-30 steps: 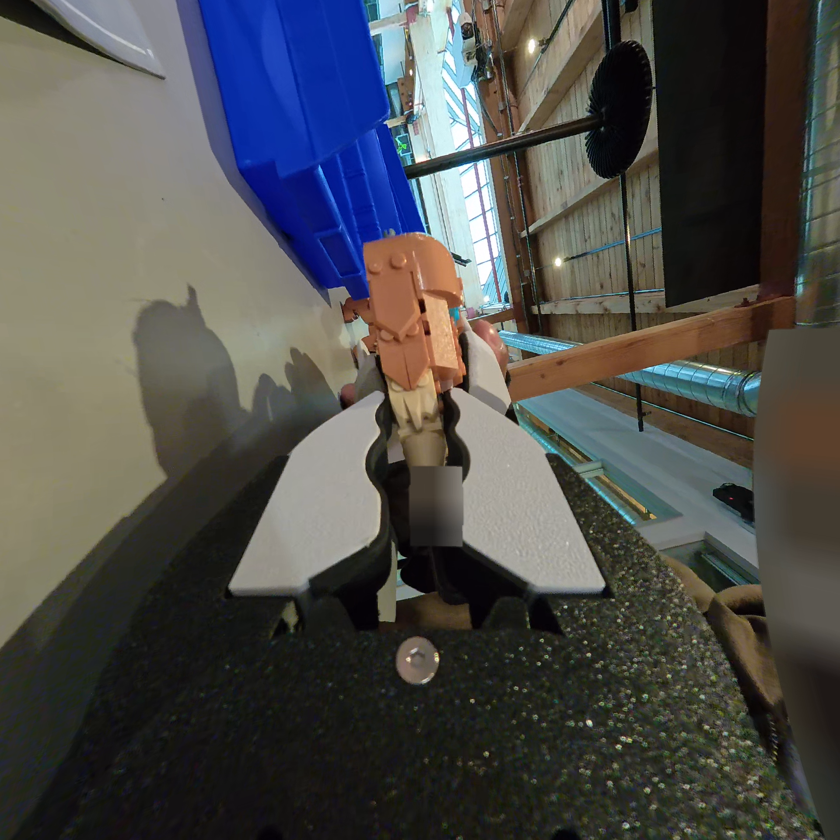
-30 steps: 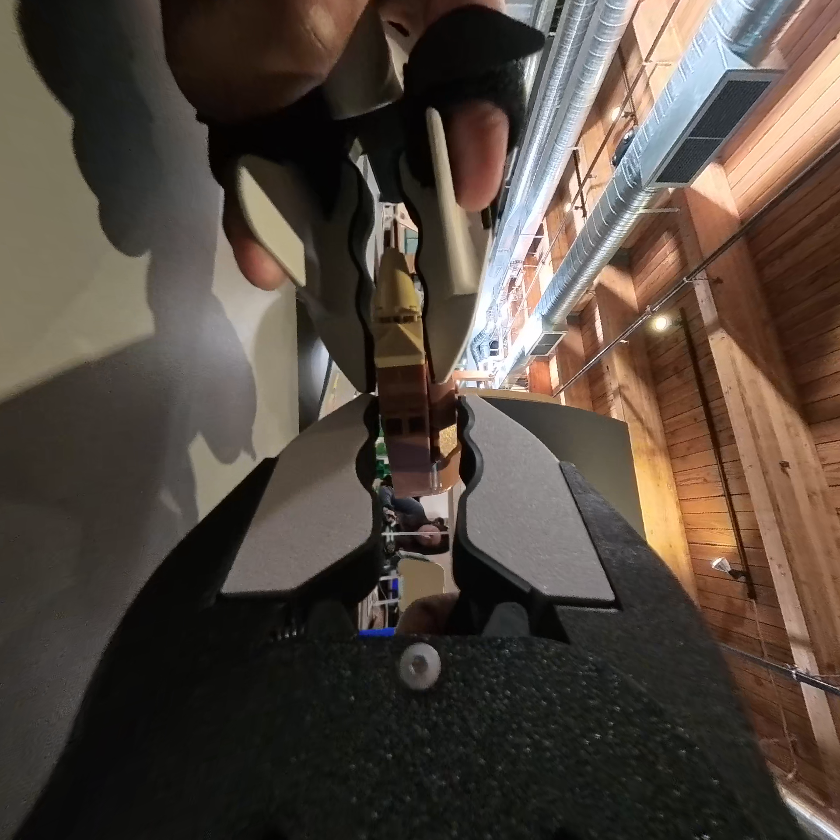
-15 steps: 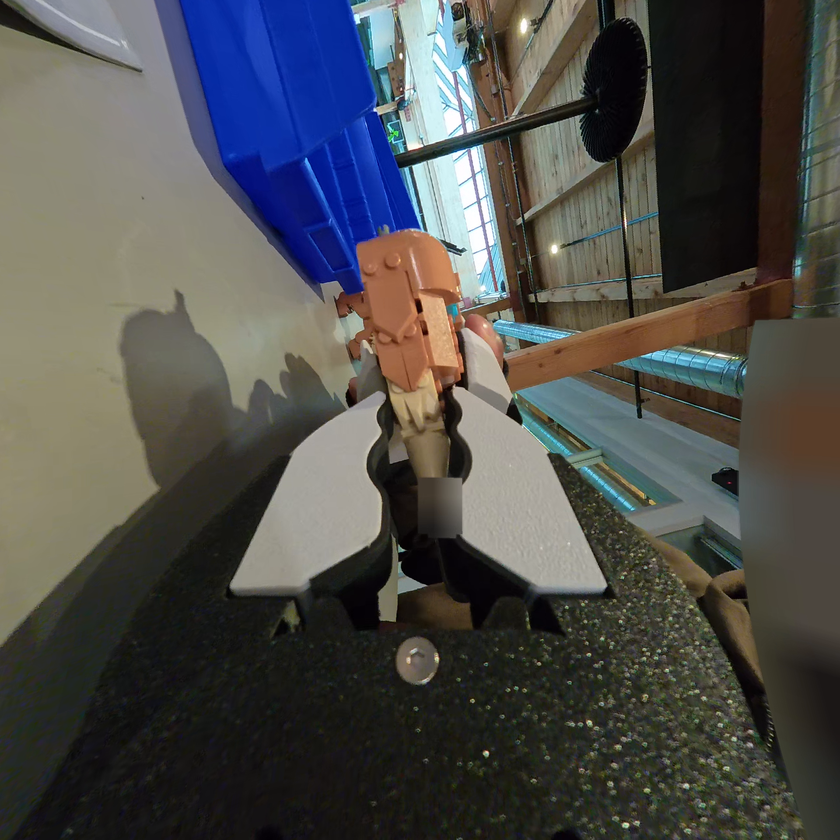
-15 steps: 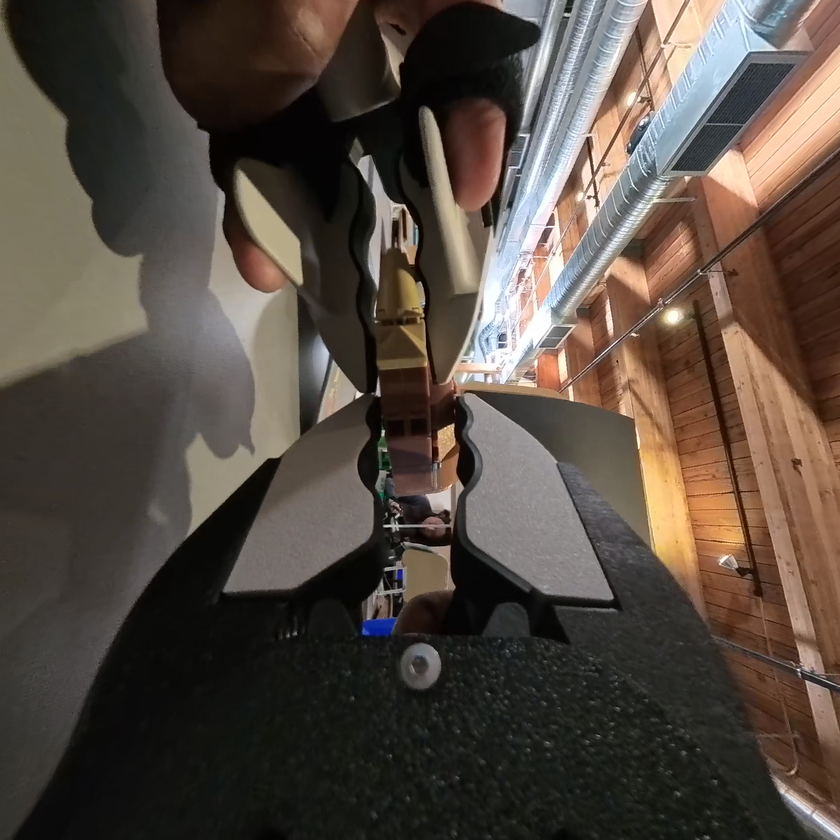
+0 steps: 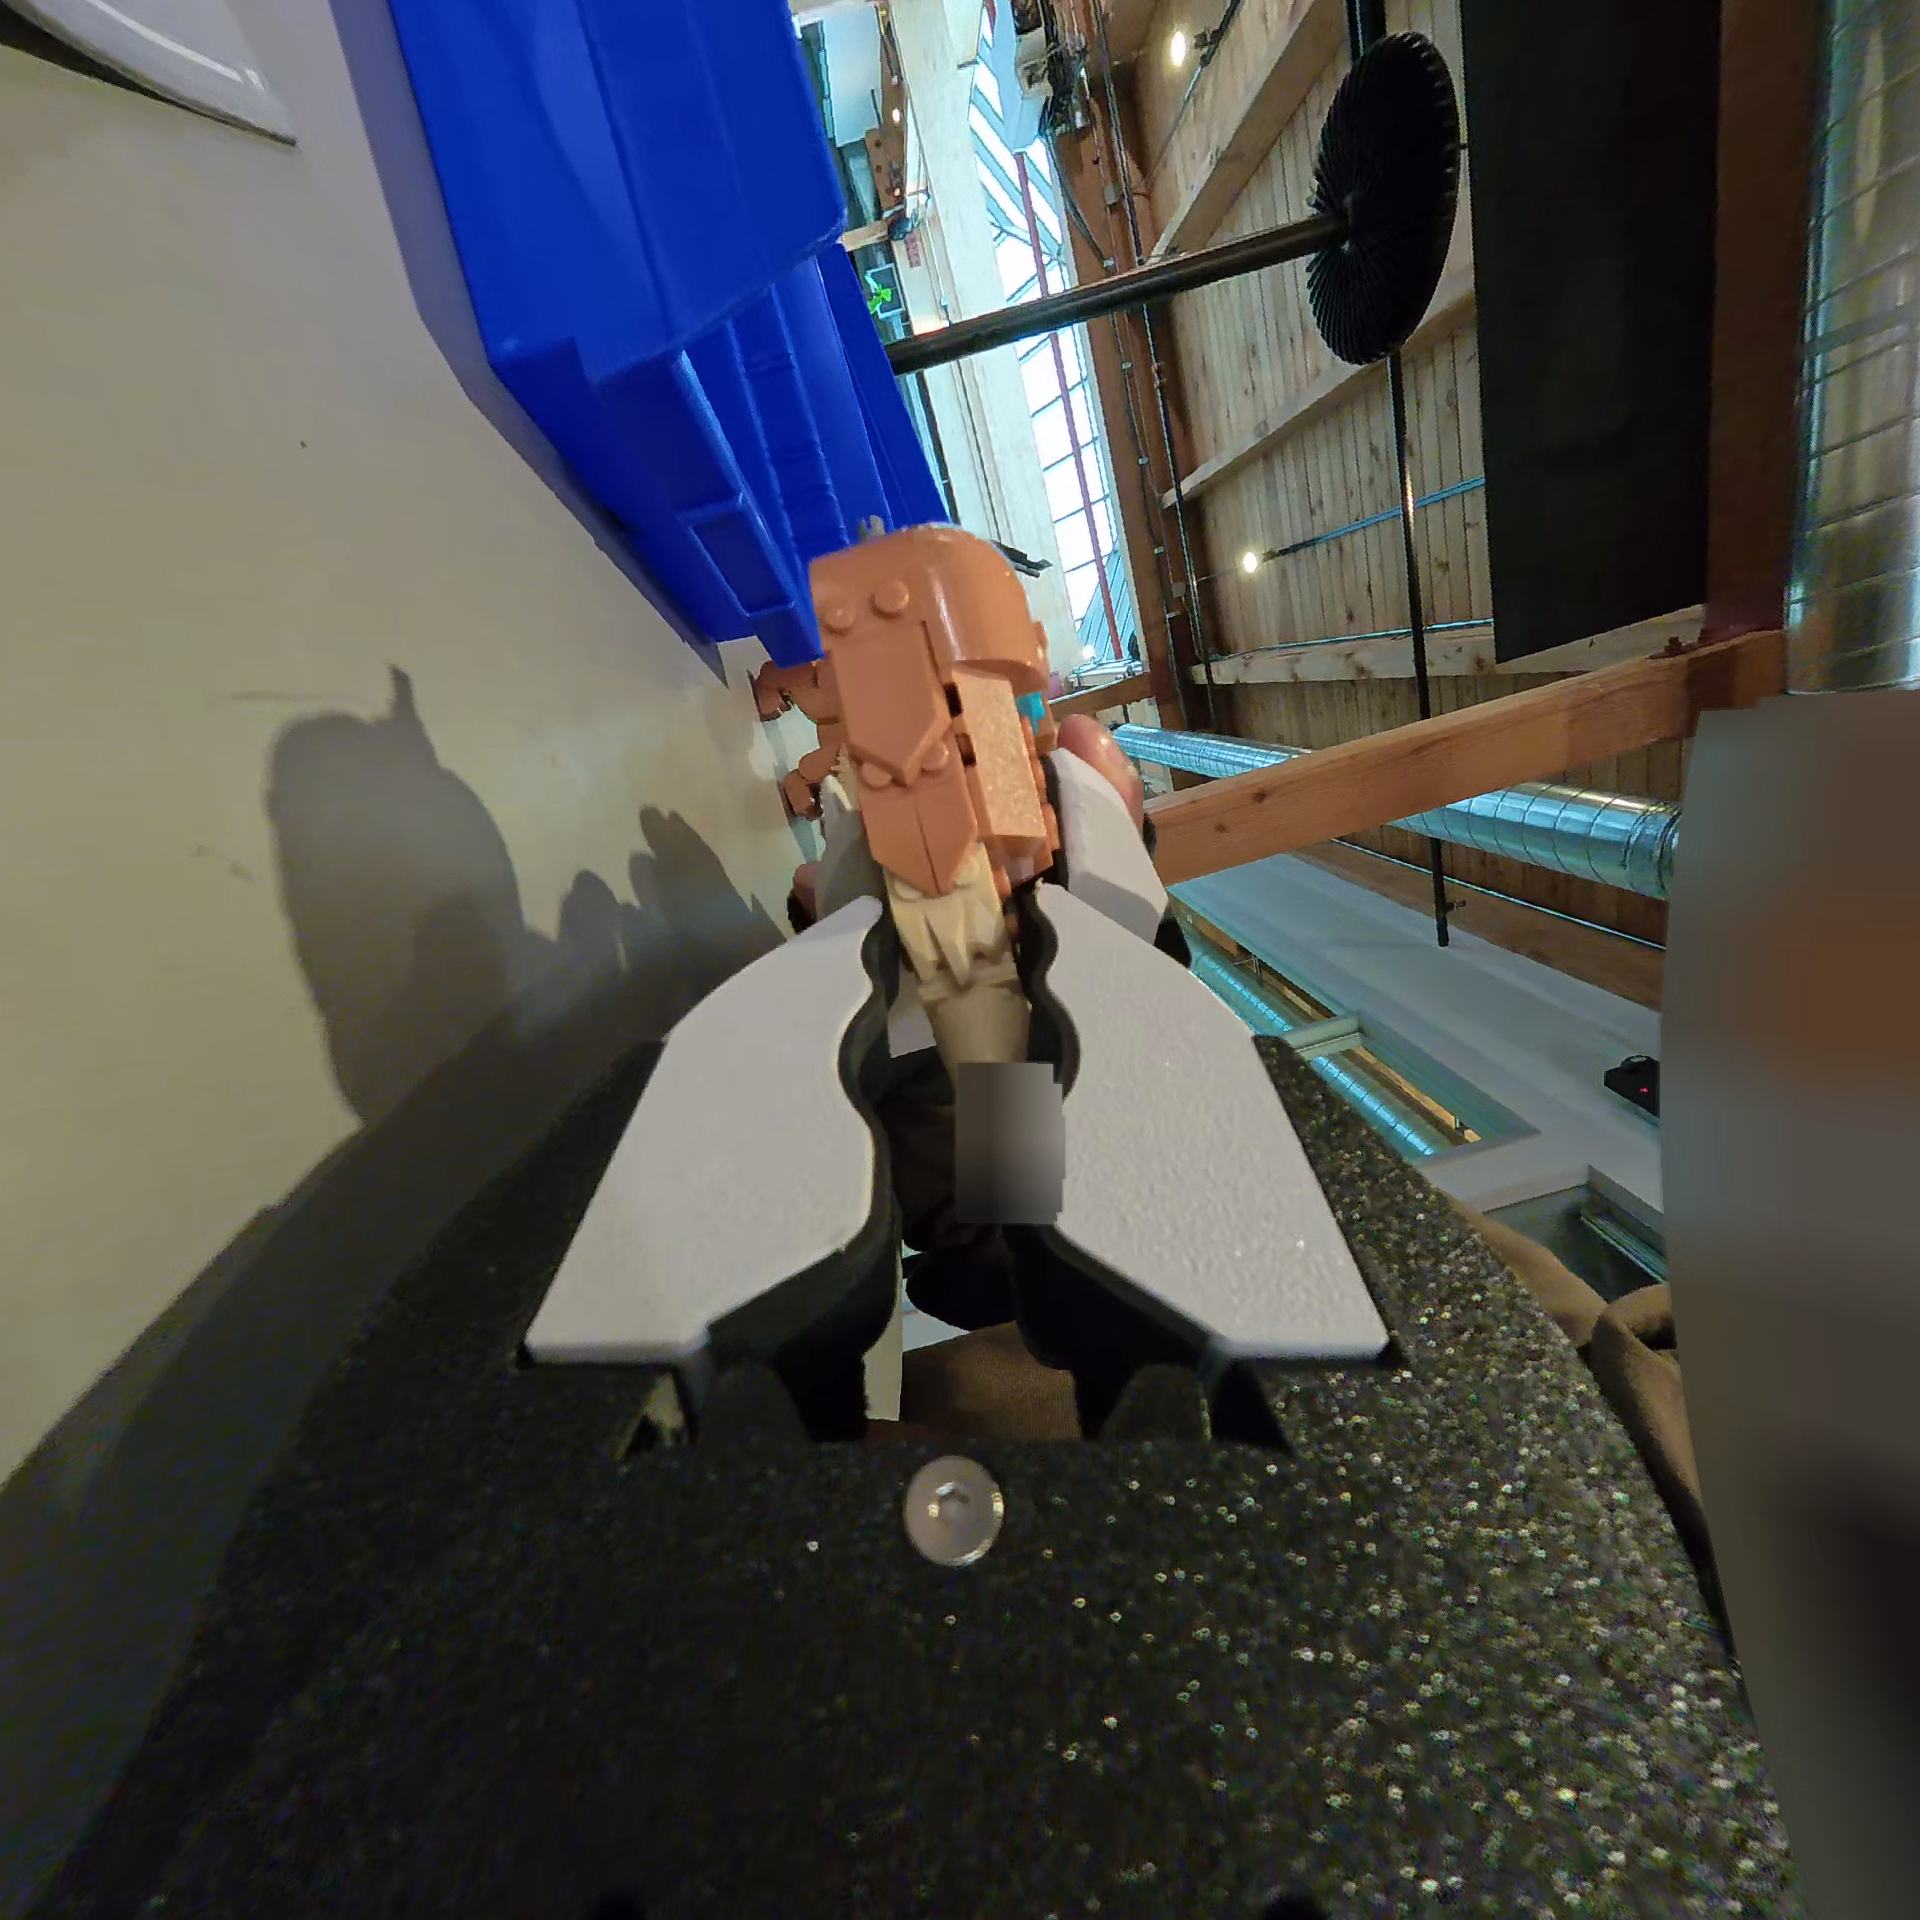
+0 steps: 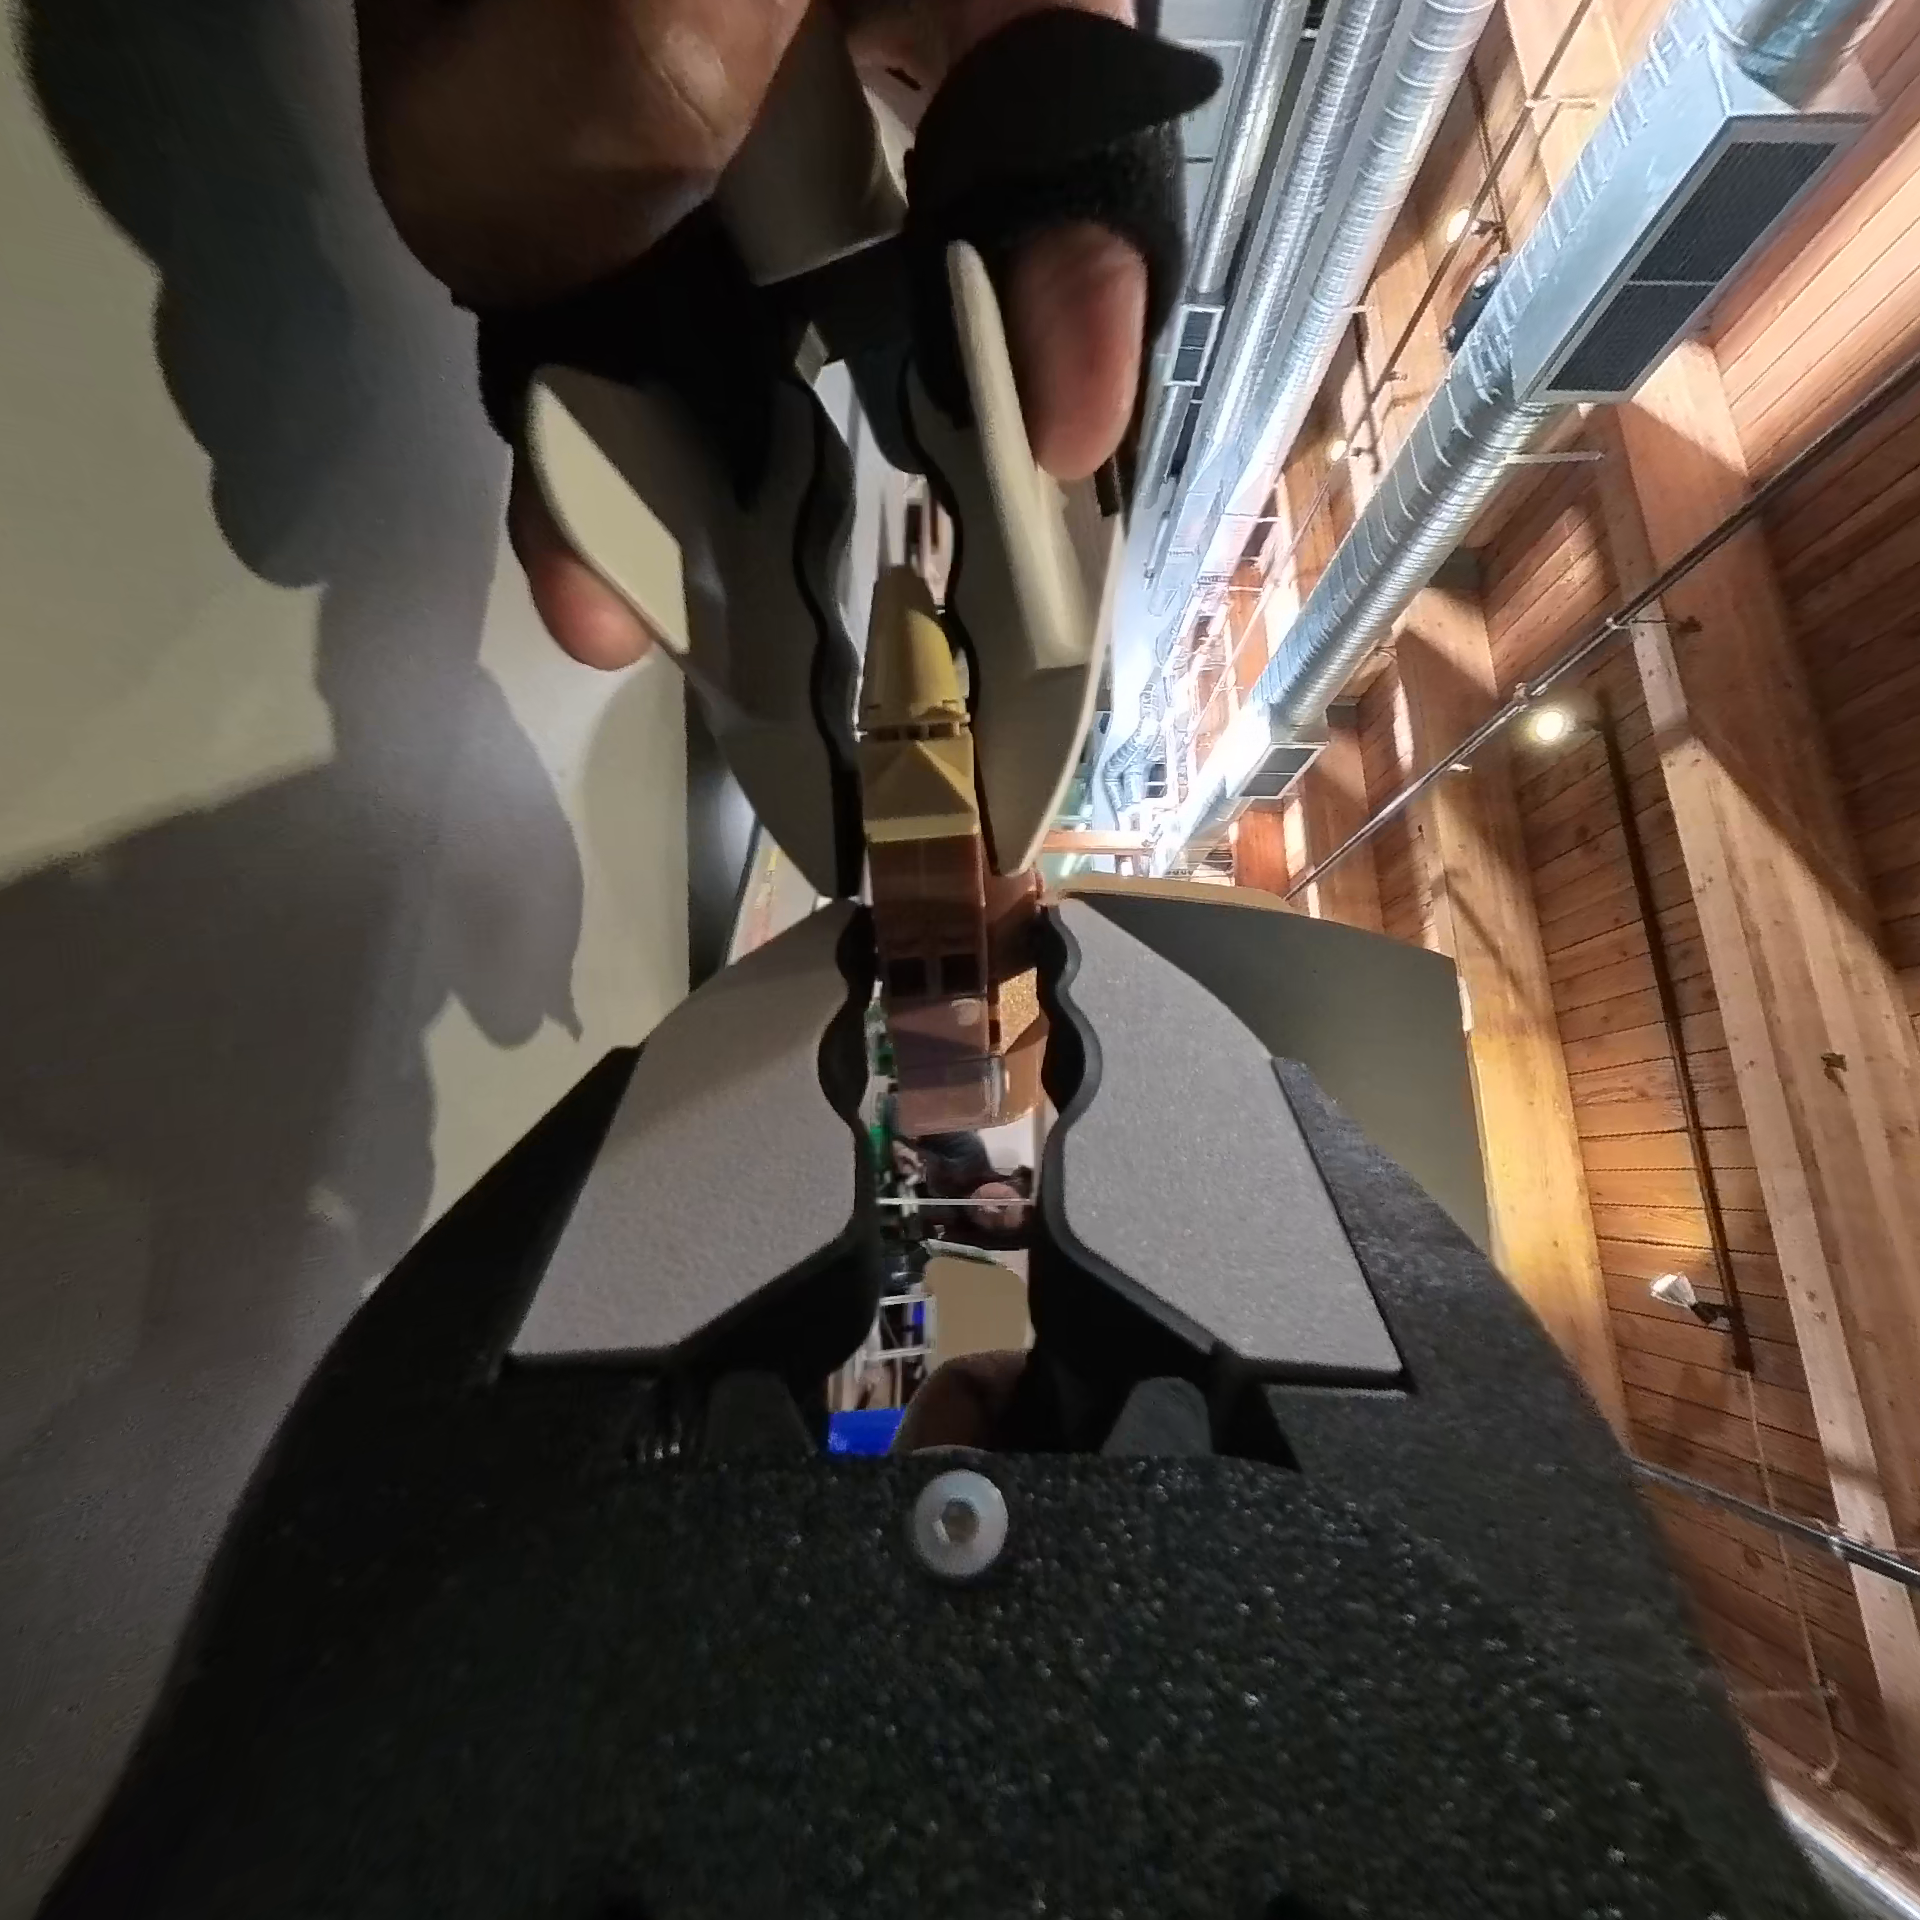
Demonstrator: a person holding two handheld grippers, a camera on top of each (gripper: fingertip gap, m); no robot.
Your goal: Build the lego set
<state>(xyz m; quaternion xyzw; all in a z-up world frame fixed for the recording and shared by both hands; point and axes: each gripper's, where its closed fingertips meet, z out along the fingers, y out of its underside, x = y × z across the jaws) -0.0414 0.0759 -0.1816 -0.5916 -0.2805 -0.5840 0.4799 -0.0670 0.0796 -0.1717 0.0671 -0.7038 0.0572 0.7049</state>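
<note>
An orange-brown lego model [image 5: 914,727] with a tan pointed end [image 5: 966,997] is held in the air between both grippers. My left gripper [image 5: 961,935] is shut on the tan end. In the right wrist view my right gripper [image 6: 940,935] is shut on the model's brown end [image 6: 935,1049], and the tan part [image 6: 920,769] runs up into the left gripper [image 6: 920,852], held by a gloved hand [image 6: 623,135]. One right gripper finger [image 5: 1101,842] shows behind the model in the left wrist view.
Blue plastic bins [image 5: 623,260] stand on the beige table [image 5: 208,520] beside the grippers. Small orange-brown lego bits [image 5: 790,707] show near the bins, next to the model; I cannot tell if they are attached. The table also shows in the right wrist view [image 6: 156,520]. My two grippers' fingertips are within a few centimetres of each other.
Both grippers and the model between them have shifted slightly against the background. Both grips are unchanged.
</note>
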